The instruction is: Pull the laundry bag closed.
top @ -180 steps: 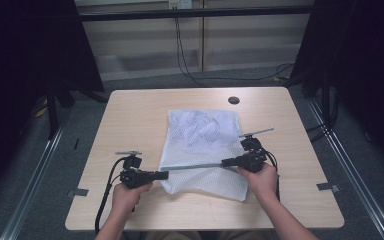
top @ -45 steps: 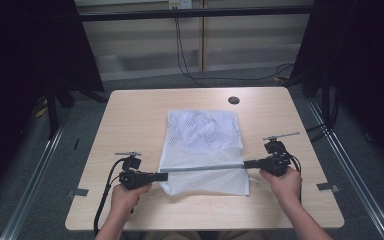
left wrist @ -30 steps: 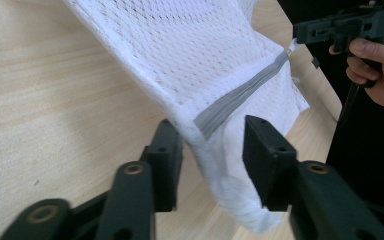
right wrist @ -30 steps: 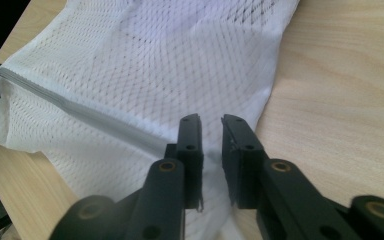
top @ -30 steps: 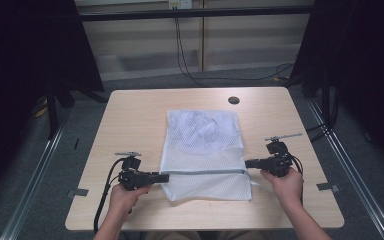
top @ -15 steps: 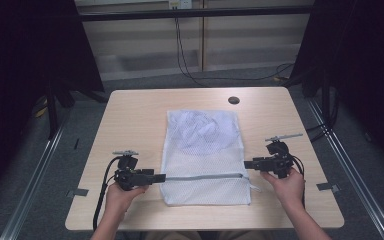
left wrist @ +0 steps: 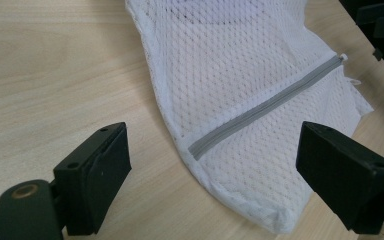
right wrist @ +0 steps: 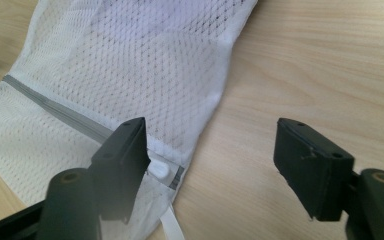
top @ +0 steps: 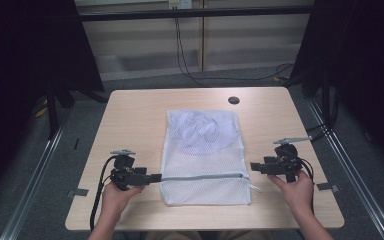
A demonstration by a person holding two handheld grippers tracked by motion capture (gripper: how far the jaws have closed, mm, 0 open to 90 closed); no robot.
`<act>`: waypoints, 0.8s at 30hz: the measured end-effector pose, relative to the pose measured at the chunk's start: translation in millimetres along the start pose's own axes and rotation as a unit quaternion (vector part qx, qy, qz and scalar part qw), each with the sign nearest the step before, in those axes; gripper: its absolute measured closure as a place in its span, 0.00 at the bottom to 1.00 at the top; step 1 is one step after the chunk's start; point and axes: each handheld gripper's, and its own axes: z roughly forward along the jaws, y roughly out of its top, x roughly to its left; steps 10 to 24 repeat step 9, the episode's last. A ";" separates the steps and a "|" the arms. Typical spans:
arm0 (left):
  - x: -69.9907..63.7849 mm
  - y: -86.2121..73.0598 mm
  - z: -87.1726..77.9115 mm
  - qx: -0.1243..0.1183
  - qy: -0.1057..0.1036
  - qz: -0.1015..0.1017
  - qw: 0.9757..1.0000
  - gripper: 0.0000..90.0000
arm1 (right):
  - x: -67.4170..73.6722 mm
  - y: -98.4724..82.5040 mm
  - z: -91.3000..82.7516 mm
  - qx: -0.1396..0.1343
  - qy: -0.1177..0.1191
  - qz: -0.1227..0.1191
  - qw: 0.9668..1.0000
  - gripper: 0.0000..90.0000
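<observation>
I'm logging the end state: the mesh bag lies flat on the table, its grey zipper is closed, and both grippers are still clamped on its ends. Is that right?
Not quite. The mesh bag lies flat on the table with its zipper closed, but neither gripper grips it. Both have just been opening: the left gripper and right gripper views show the jaws spread, pressing on nothing.

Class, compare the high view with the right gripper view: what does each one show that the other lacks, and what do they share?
High view alone: both hands, the left gripper, a round dark spot at the table's far edge, the floor and cables beyond. Right gripper view alone: the white zipper pull and the strap below it, seen close beside one open jaw. Both: the white mesh bag lying flat, its grey zipper, the wooden table and the right gripper, jaws apart.
</observation>
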 end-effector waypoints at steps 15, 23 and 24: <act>2.0 0.4 -4.0 -0.007 0.013 0.002 1.000 0.13 | -4.7 -4.3 -12.6 -0.025 0.003 -0.010 1.000 0.20; 2.0 0.4 -4.0 -0.007 0.013 0.002 1.000 0.13 | -4.7 -4.3 -12.6 -0.025 0.003 -0.010 1.000 0.20; 2.0 0.4 -4.0 -0.007 0.013 0.002 1.000 0.13 | -4.7 -4.3 -12.6 -0.025 0.003 -0.010 1.000 0.20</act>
